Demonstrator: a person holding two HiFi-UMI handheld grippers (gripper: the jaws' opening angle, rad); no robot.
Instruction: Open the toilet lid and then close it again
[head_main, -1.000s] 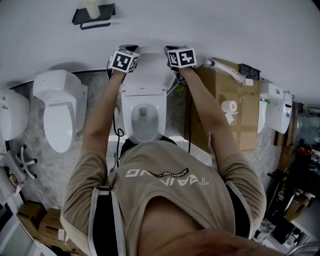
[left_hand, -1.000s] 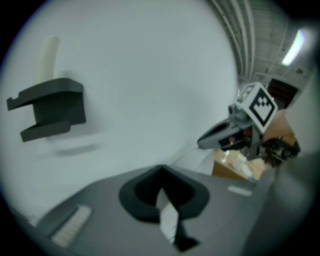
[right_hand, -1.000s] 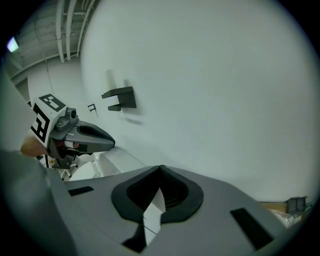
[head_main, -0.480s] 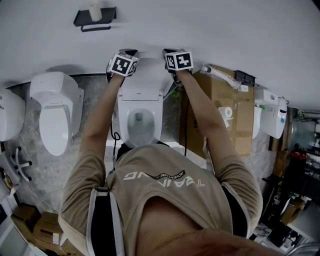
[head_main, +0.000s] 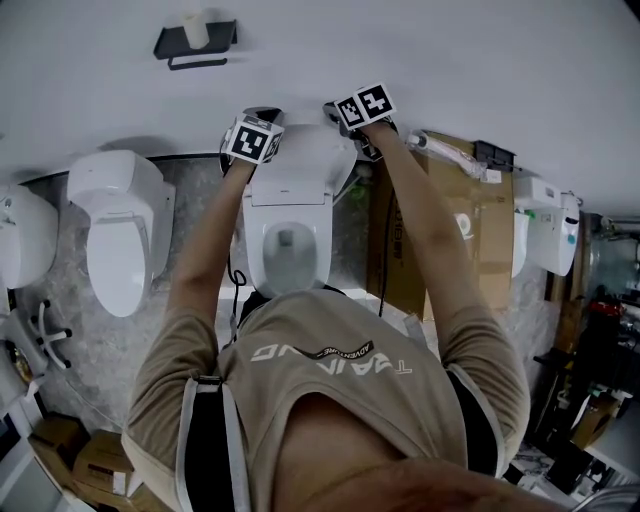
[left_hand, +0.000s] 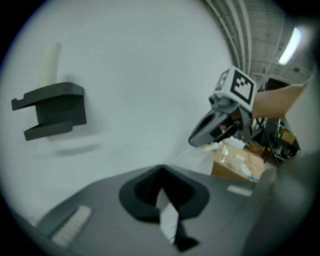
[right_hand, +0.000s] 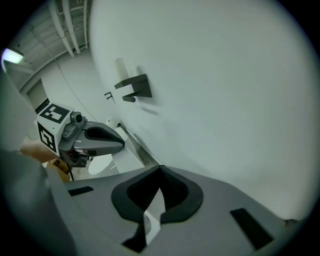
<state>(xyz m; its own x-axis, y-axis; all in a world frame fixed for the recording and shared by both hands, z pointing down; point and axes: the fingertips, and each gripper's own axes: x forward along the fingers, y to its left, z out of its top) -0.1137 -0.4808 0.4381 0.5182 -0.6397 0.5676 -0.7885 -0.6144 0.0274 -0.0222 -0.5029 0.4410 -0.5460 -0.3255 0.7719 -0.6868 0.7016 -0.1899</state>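
Observation:
The white toilet (head_main: 287, 245) stands against the wall in the middle of the head view, its lid (head_main: 300, 165) raised above the open bowl. My left gripper (head_main: 252, 138) is at the lid's upper left corner and my right gripper (head_main: 362, 108) at its upper right corner. In the left gripper view the gripper (left_hand: 167, 220) is shut on a thin white strip, the lid's edge, with the right gripper (left_hand: 220, 125) across from it. The right gripper view shows the right gripper (right_hand: 152, 212) pinching the same white edge, and the left gripper (right_hand: 85, 137) opposite.
A second toilet (head_main: 120, 225) stands left of mine, another fixture (head_main: 20, 240) farther left. A tall cardboard box (head_main: 450, 230) with a paper roll (head_main: 466, 225) crowds the right side. A black shelf (head_main: 195, 40) hangs on the wall. Small boxes (head_main: 90, 455) lie at lower left.
Both grippers stay on the lid's top corners. The right gripper has lifted slightly up and right, and more of the lid's face shows than a second ago.

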